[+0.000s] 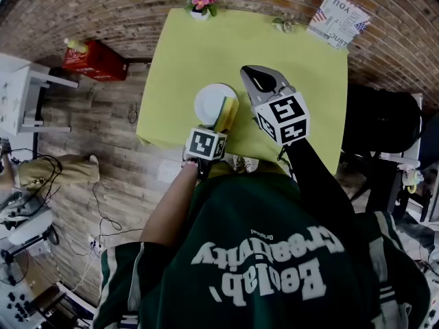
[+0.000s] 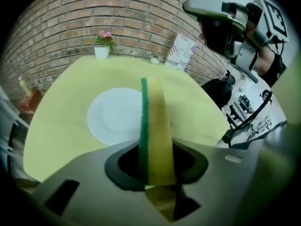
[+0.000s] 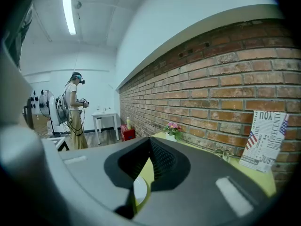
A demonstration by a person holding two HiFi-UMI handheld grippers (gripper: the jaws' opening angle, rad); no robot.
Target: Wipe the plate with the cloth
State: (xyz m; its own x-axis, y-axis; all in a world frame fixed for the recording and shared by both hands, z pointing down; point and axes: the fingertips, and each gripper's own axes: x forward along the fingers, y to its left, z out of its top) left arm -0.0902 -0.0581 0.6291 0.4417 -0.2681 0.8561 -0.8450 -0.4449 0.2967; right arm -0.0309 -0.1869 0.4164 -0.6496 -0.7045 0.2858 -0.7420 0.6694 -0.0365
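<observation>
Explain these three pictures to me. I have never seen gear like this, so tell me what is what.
No robot here: a person holds a hand tool with two jaws in each hand. The head view comes from a camera on the person's head, looking down. The left and right gripper views come from cameras riding on each tool, looking along its jaws. On the yellow-green table sit a white plate, a flower pot and a printed card. The left gripper has its jaws shut on a yellow cloth with a green edge, held over the plate. The right gripper is raised above the table, jaws together, holding nothing.
</observation>
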